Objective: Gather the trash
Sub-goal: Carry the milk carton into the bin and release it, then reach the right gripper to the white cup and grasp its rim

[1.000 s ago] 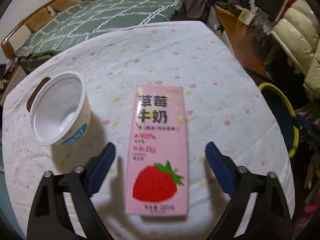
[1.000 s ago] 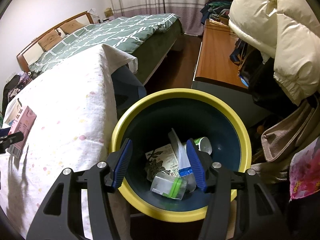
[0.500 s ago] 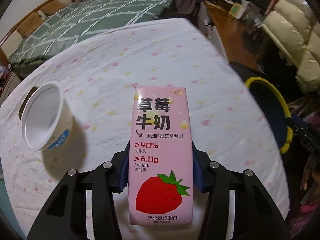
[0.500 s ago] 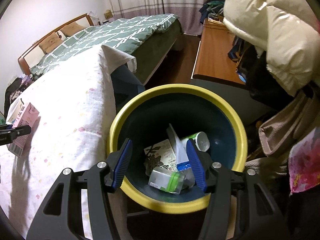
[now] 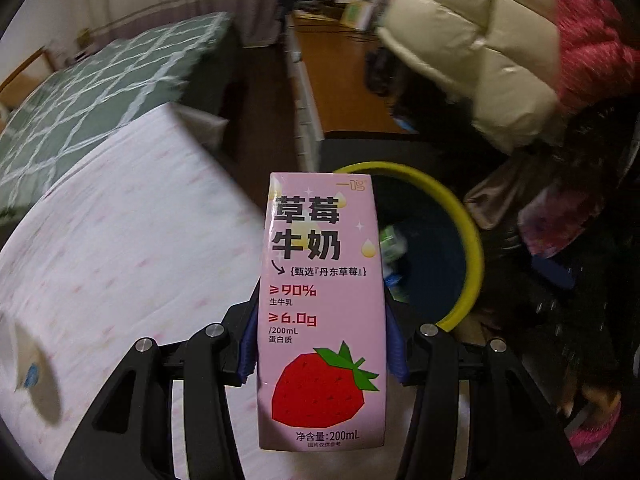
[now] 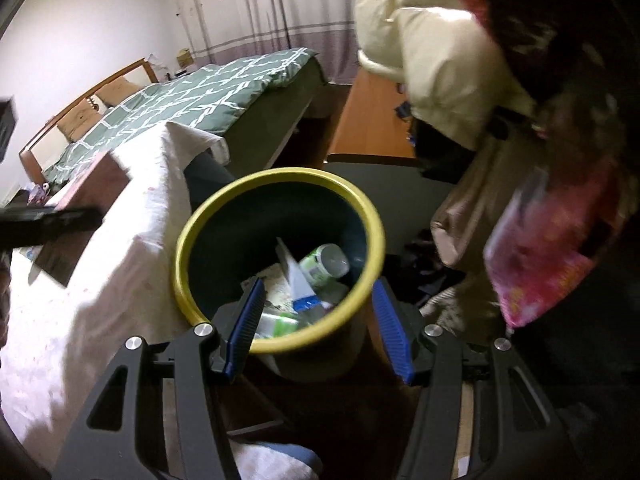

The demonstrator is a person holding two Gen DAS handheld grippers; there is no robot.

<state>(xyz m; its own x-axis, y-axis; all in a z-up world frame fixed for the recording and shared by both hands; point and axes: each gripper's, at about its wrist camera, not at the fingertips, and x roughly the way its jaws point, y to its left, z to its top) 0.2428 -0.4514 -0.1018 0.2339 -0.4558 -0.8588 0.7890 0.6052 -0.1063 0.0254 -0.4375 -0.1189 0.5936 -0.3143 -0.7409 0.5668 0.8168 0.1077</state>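
The table point(image 5: 120, 248), under its white dotted cloth, fills the left side of both views, and the bin point(image 6: 276, 264) with the yellow rim stands on the floor just beside the table edge, already with some packaging and a small bottle inside. The pink strawberry milk carton point(image 5: 322, 312) is lifted off the cloth and held upright in the left gripper point(image 5: 322, 344), whose blue pads press on its two narrow sides; in the left wrist view the carton covers the near left part of the bin rim point(image 5: 460, 216). The right gripper point(image 6: 316, 328) hangs over the near edge of the bin with its jaws half apart and nothing between them. The main risk, as I judge it, is a release too early: the carton seems not yet fully over the opening, so it could hit the rim or fall between table and bin. A second risk is the grip itself: the carton walls are thin and smooth, so it may slide down or be crushed if pressed harder. The smallest risk is that the two grippers meet over the bin, because both are near it. A white cup point(image 5: 28, 376) remains at the left edge of the table.
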